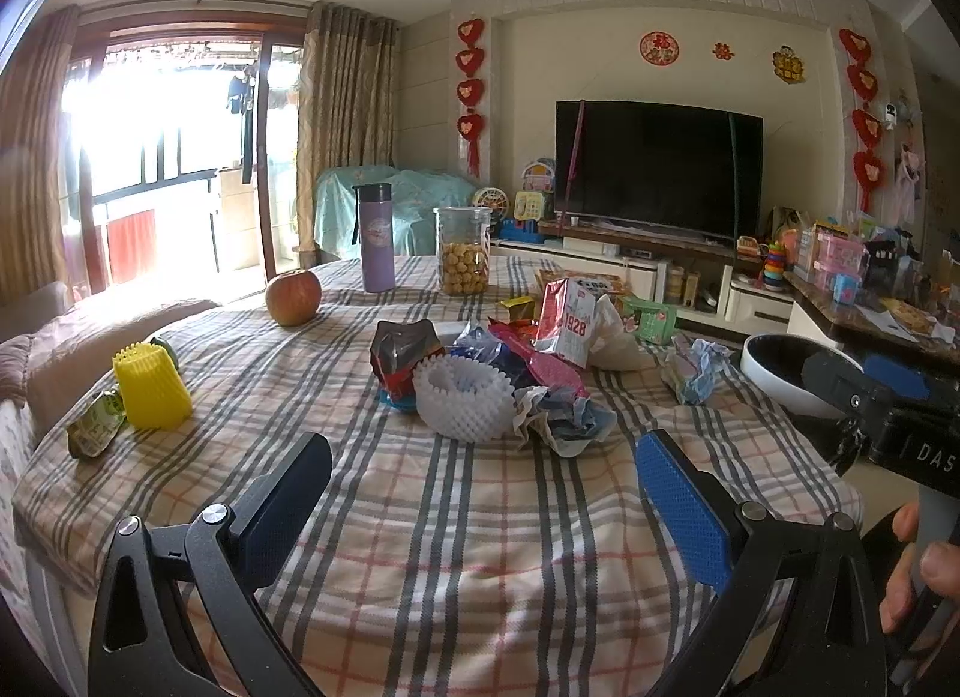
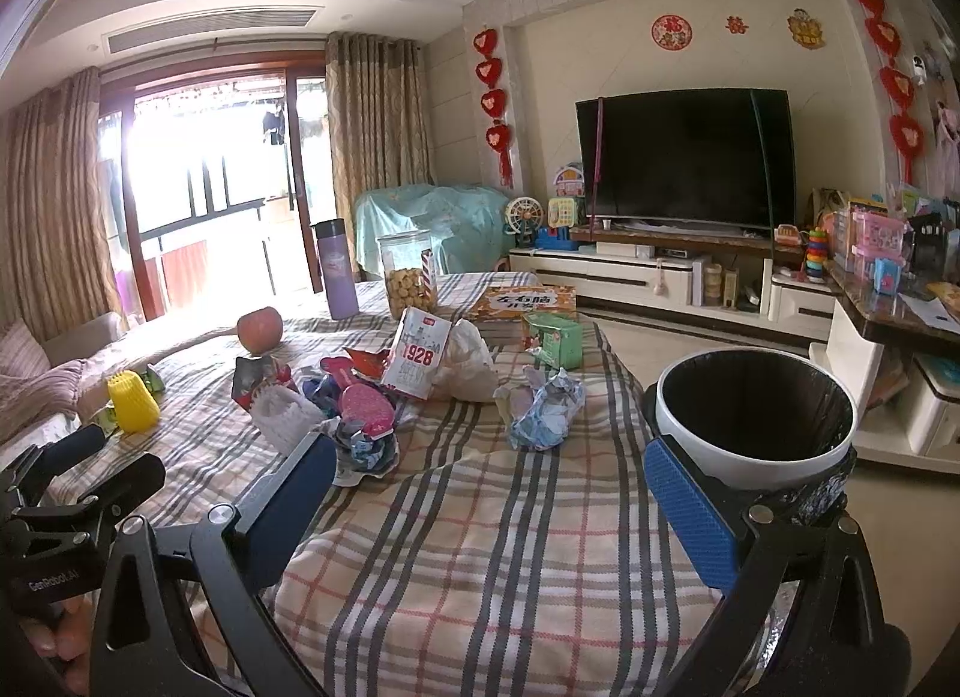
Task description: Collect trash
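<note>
A worktop (image 1: 480,547) under a plaid cloth carries an apple (image 1: 293,296), a purple flask (image 1: 376,238) and a clear jar of biscuits (image 1: 462,250) at its far end. Near the middle lie a white foam net (image 1: 462,403), crumpled wrappers (image 1: 561,415) and a "1928" carton (image 1: 564,322). A yellow foam net (image 1: 150,386) stands near the left edge.

Woven checked tablecloth (image 1: 480,547), glossy crumpled foil wrappers (image 1: 399,361), white foam fruit net (image 1: 462,400), smooth white plastic bin (image 2: 750,457).
</note>
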A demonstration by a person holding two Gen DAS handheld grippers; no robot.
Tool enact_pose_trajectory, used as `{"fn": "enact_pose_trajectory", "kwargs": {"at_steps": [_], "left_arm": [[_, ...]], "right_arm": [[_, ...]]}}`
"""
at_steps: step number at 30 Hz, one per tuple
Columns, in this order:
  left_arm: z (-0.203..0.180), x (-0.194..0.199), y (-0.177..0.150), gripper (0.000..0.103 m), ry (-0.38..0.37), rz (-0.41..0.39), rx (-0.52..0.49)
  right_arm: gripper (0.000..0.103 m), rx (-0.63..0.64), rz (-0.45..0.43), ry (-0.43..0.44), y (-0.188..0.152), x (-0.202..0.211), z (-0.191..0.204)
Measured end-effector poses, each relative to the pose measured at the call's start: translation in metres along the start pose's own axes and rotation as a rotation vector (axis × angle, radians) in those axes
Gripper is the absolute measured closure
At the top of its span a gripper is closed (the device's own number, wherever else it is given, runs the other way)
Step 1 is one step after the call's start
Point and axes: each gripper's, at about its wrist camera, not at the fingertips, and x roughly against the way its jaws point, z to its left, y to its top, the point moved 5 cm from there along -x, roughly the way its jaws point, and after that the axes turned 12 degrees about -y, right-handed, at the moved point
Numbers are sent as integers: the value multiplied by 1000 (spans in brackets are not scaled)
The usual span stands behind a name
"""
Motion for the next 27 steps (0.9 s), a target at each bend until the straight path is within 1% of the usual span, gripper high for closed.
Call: {"fn": "enact_pose_trajectory", "kwargs": {"at_steps": [18,23,27], "left_arm": [[-3,4,2,1,-3,-5,-2],[-5,-2,2,1,-19,10,-2],[-6,-17,2,1,-38,42,-1]], "right_arm": [[0,-5,-1,4,0,1,0],[0,-9,12,9,2,-1,2],[0,-9,40,19,3,-12,1]]}}
